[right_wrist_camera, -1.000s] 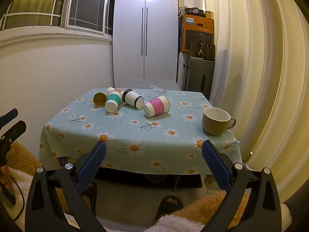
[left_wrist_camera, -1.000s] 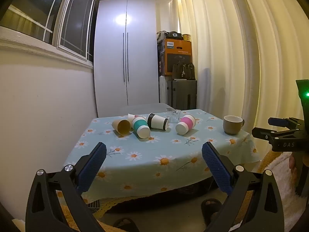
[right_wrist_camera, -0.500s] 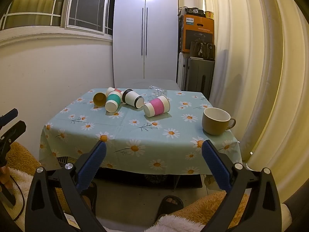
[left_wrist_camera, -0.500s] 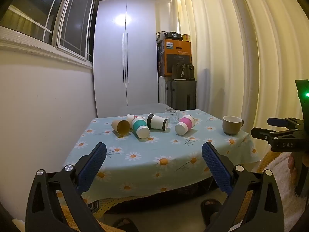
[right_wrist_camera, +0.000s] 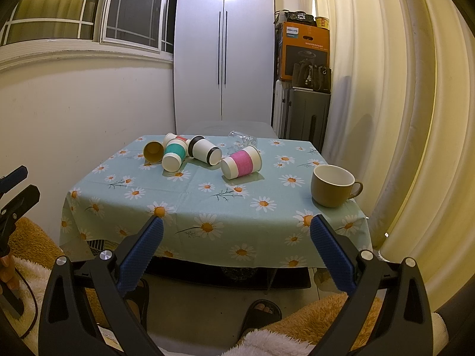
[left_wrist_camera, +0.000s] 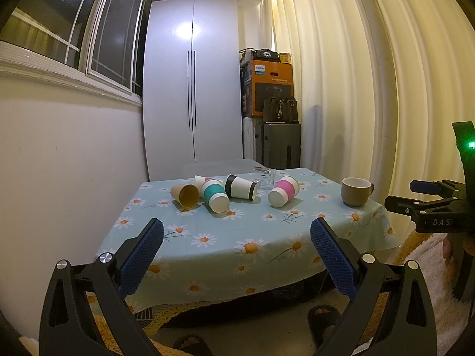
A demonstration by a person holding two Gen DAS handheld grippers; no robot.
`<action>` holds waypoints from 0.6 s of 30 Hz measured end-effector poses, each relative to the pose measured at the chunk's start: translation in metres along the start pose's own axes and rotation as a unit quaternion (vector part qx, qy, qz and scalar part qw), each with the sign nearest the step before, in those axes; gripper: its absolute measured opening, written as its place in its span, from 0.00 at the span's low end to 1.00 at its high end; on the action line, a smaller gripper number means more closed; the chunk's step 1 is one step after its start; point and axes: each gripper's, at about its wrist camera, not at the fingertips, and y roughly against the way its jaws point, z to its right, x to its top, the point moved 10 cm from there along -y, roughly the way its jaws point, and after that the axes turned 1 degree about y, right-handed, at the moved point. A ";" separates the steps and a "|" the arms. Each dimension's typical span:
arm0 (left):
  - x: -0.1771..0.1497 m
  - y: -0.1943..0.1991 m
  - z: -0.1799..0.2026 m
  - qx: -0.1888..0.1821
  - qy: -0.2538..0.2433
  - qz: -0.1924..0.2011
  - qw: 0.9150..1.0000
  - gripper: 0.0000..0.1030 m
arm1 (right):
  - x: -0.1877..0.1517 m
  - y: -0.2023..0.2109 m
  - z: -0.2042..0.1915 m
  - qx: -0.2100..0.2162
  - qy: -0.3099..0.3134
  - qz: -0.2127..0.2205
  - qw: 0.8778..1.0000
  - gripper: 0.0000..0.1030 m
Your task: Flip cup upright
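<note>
Pink-banded cup [right_wrist_camera: 241, 162] well beyond spread jaws.

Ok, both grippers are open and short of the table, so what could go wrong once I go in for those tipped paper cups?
1. The teal-sleeved paper cup, plain brown paper cup and black-banded paper cup lie bunched together; jaws closing on one may knock its neighbours rolling.
2. The clear glass lying behind them is hard to see and could get bumped.
3. The pink-sleeved paper cup lies alone on its side and may roll away.
</note>
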 end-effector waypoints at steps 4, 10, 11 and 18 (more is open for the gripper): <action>-0.001 -0.001 0.001 0.000 -0.001 0.001 1.000 0.94 | 0.000 0.000 0.000 0.000 0.000 0.000 1.000 0.95; -0.002 -0.001 0.001 -0.001 0.000 0.001 1.000 0.94 | 0.000 0.000 0.000 0.000 0.000 0.000 1.000 0.95; -0.002 -0.001 0.001 -0.001 -0.001 0.001 1.000 0.94 | 0.000 0.000 0.000 0.000 0.000 0.000 1.000 0.95; -0.002 -0.001 0.000 -0.001 0.000 0.001 1.000 0.94 | 0.000 -0.001 0.001 0.000 0.000 -0.001 1.000 0.95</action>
